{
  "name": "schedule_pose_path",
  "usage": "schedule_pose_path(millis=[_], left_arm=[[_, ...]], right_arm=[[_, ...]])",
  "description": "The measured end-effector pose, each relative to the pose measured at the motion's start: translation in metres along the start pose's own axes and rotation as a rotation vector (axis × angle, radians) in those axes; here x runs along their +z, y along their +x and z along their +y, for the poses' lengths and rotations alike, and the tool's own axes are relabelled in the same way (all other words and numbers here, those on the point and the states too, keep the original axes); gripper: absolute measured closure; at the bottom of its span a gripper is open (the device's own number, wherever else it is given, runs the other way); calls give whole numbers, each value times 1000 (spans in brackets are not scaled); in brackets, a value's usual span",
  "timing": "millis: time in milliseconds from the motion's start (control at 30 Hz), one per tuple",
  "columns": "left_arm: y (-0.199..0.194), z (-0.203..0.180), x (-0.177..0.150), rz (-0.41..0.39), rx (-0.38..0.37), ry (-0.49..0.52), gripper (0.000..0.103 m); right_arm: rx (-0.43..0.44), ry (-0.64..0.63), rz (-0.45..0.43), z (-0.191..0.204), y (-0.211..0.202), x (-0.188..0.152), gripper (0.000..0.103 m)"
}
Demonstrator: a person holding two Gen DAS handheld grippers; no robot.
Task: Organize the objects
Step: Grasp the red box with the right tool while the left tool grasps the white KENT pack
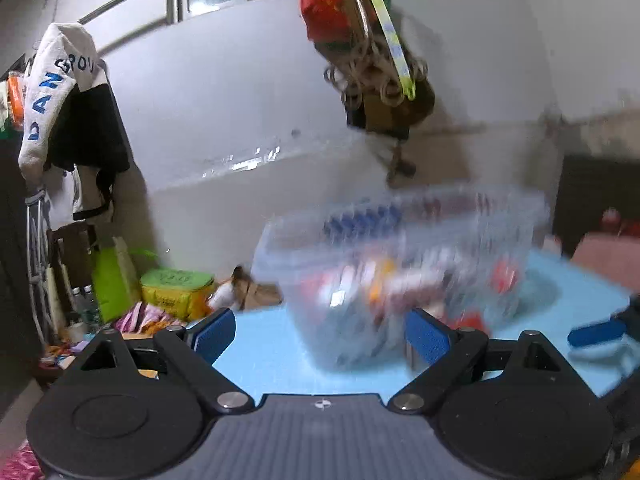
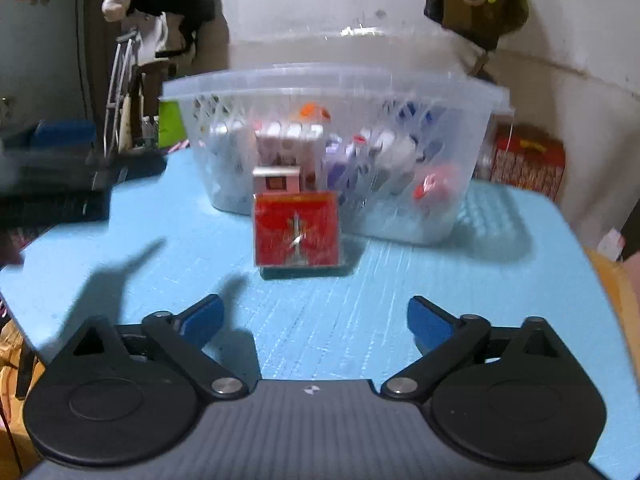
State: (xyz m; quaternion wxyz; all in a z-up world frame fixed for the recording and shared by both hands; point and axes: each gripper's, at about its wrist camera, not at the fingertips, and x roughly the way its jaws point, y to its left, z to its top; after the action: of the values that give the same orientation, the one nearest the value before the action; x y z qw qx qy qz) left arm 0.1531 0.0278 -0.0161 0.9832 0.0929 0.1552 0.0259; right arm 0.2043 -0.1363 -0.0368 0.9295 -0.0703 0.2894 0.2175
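A clear plastic basket (image 2: 460, 184) full of small packets stands on the light blue table (image 2: 120, 240). A red box (image 2: 297, 229) stands upright in front of it, a smaller pink-and-white box (image 2: 277, 179) just behind. My right gripper (image 2: 314, 326) is open and empty, short of the red box. My left gripper (image 1: 320, 334) is open and empty, close to the blurred basket (image 1: 400, 256), its right finger near the basket's wall. The other gripper's blue finger (image 1: 596, 332) shows at the right edge.
Clothes (image 1: 68, 120) hang at the left. A bag with rope and a red packet (image 1: 376, 60) hangs on the white wall. Green and yellow bags (image 1: 176, 292) sit beyond the table's far left edge. A red patterned box (image 2: 528, 164) stands behind the basket.
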Motion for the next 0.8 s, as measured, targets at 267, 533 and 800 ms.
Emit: schedule_pose_path(millis=[267,533,800], left_arm=[[16,14,-15,54,57,-14,9],[17,15,-24,95,17,-11,9],[46,-21,-13,171,-127,-66,9]], right_arm=[[-16,16,43,12,36,23,27],[-40,-13,35,3,33,25,39],[-96,83,10,-52,-18,-5,39]])
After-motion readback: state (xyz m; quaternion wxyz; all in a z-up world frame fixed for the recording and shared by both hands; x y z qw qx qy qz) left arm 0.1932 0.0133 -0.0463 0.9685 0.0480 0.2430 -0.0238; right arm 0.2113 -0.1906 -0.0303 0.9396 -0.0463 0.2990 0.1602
